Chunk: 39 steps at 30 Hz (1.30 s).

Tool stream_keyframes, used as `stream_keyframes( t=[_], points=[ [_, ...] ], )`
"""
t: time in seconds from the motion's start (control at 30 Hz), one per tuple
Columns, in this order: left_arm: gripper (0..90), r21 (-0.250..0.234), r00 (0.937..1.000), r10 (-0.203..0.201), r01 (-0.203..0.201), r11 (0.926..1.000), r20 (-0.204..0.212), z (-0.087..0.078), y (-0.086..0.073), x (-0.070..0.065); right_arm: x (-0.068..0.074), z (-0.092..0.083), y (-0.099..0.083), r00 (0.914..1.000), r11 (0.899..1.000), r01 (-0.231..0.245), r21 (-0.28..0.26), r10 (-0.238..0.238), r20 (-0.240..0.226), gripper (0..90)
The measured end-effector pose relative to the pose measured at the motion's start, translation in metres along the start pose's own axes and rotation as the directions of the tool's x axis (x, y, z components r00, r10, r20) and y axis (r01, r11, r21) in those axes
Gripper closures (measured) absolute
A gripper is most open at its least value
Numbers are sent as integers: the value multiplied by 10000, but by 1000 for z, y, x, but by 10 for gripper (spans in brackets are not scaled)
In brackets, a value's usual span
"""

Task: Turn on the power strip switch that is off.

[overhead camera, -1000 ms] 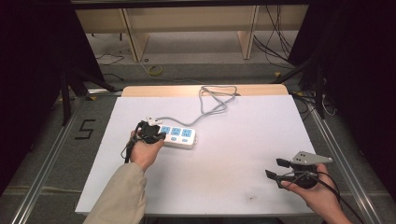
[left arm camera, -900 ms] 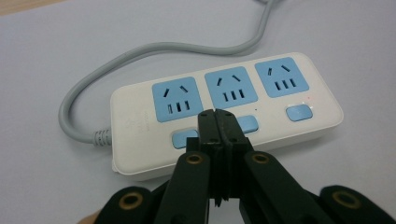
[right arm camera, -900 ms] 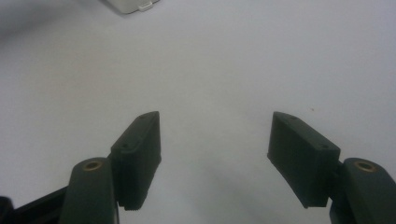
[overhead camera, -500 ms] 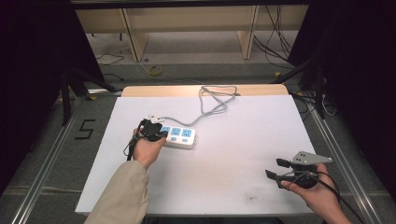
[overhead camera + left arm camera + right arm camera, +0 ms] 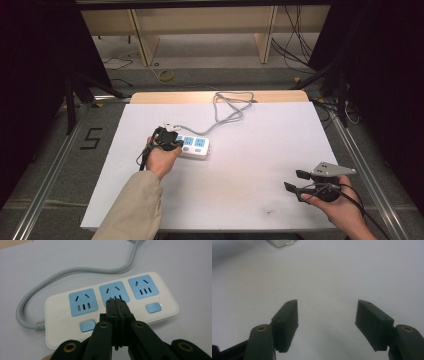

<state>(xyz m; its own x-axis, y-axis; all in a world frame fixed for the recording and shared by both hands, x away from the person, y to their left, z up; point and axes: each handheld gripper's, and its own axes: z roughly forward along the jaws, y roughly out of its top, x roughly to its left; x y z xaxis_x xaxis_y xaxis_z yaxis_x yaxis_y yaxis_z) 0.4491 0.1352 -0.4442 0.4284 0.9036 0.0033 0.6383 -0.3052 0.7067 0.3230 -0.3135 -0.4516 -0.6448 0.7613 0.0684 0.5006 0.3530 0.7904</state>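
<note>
Tape digit "5" [image 5: 90, 138] marks the floor; left hand-held gripper [image 5: 116, 302] pressed together over power strip [image 5: 60, 312], right hand-held gripper [image 5: 327, 315] spread

The power strip [image 5: 194, 146] lies left of the table [image 5: 260, 150] centre, and its cable [image 5: 227, 107] loops away toward 12 o'clock to the far edge. From 2 to 7 o'clock of the strip the white top lies open for passage.

Left gripper [image 5: 116, 305] covers part of power strip's [image 5: 110, 307] middle socket. Grey cord [image 5: 75, 271] cut off at top edge. White thing [image 5: 282, 242] cut off, blurry.
</note>
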Motion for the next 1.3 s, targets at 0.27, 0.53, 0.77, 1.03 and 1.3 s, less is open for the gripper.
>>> stream_keyframes(
  t=[0.27, 0.53, 0.77, 1.03, 1.3],
  points=[
    [897, 56, 10000, 72, -72, 10000, 32, 4, 2, -2, 0, 0, 0, 10000, 10000, -25, -15, 25, -1, 350],
    [897, 132, 9999, 130, -131, 9998, 34, 8, 2, -4, 0, 0, 0, 10000, 10000, -30, -10, 30, -8, 349],
    [897, 238, 9998, 176, -177, 9996, 29, 10, 3, -5, 0, 0, 0, 10000, 10000, -31, 0, 31, -13, 350],
    [897, 288, 9997, 220, -222, 9993, 79, 12, 3, -6, 0, 0, 0, 10000, 10000, -31, 27, 31, -23, 349],
    [896, 346, 9998, 209, -211, 9992, 73, 15, 3, -7, 0, 0, -1, 10000, 10000, -43, 28, 43, -26, 349]
  ],
)
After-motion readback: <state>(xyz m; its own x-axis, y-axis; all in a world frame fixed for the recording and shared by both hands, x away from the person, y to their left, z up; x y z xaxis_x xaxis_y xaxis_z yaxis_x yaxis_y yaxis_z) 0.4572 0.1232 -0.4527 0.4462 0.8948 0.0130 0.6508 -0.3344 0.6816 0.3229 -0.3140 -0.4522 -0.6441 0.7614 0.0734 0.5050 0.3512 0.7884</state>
